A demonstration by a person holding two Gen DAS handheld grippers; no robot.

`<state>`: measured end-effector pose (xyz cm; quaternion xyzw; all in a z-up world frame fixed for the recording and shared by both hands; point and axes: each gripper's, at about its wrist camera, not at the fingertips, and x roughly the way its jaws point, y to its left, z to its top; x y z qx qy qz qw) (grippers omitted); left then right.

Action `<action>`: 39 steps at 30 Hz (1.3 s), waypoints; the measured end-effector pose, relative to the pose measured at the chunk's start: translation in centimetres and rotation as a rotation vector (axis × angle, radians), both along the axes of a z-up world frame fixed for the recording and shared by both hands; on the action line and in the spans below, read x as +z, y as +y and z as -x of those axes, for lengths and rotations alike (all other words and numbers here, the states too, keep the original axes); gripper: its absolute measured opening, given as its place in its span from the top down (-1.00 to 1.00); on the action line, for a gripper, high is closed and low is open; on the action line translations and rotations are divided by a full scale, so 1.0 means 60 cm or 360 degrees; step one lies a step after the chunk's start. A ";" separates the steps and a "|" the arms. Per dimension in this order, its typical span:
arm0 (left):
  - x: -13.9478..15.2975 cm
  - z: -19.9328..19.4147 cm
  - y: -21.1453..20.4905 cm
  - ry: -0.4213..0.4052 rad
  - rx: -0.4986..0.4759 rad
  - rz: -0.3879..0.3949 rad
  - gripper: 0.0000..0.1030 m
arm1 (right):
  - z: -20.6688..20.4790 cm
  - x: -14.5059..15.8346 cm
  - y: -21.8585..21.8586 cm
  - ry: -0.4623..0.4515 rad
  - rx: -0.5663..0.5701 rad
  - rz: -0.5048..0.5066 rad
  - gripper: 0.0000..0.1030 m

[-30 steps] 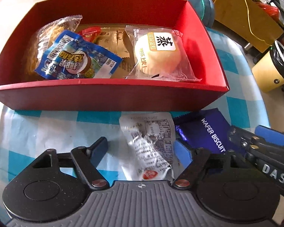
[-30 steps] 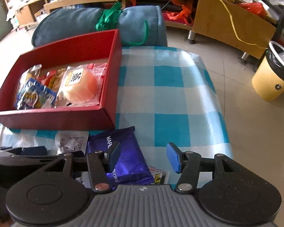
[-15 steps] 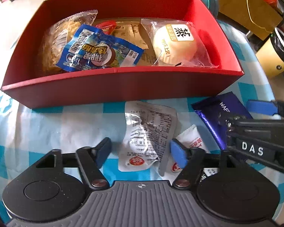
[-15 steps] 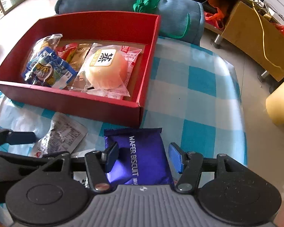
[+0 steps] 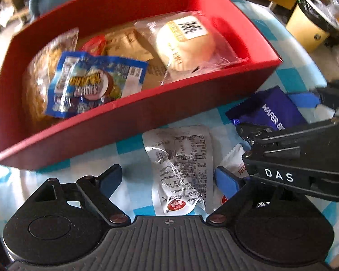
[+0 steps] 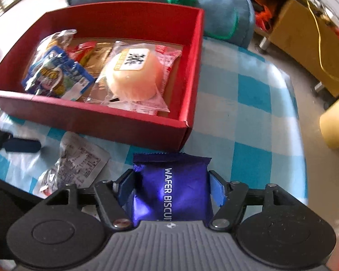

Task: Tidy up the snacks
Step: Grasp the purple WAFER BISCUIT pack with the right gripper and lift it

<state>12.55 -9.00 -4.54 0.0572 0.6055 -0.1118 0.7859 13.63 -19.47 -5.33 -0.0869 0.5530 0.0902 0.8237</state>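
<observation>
Purple foil wafer biscuit packet is straddled by the down-tilted right gripper, jaws opening; the left gripper, also opening, is poised over a clear printed sachet.

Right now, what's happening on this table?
A person with two handheld grippers is sorting snacks into the red box, which already holds several packs. The right gripper straddles the purple wafer biscuit pack, jaws opening. The left gripper hovers over the white sachet on the checked cloth, jaws also opening, not yet gripping.
</observation>
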 end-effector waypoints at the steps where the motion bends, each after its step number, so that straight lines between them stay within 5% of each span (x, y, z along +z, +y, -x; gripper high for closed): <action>1: 0.002 0.000 0.005 -0.0002 -0.0002 0.0007 -0.72 | -0.002 -0.003 -0.002 0.0011 -0.0022 -0.0012 -0.25; 4: 0.006 0.001 0.009 0.0001 -0.0014 0.0017 -0.60 | -0.002 -0.004 -0.004 0.0009 -0.0021 -0.0014 -0.33; 8: 0.009 0.007 0.028 0.0005 -0.0025 0.0014 -0.49 | -0.009 -0.013 -0.014 0.0052 -0.0092 -0.0005 -0.69; 10: 0.011 0.013 0.036 0.0013 -0.0023 0.0010 -0.48 | -0.010 -0.016 -0.019 0.0041 -0.0107 -0.0032 -0.67; 12: 0.011 0.013 0.042 0.0021 -0.0029 0.0018 -0.49 | -0.003 -0.009 -0.015 0.0014 -0.0068 -0.0061 -0.21; 16: 0.009 0.012 0.039 0.0082 -0.0071 0.0081 -0.80 | 0.014 -0.002 0.008 -0.0056 0.0014 0.0041 -0.20; 19: 0.005 0.019 0.024 0.0053 -0.0134 0.0041 -0.83 | 0.022 0.006 0.009 -0.0084 0.0019 0.0052 -0.20; 26: 0.014 0.033 0.033 0.0041 -0.0096 0.0035 -0.30 | 0.028 0.041 -0.006 -0.0171 -0.0061 -0.0016 -0.20; 39: 0.015 0.052 0.039 0.0027 -0.0057 0.0029 -0.25 | 0.048 0.066 -0.007 -0.0235 -0.0070 -0.0048 -0.20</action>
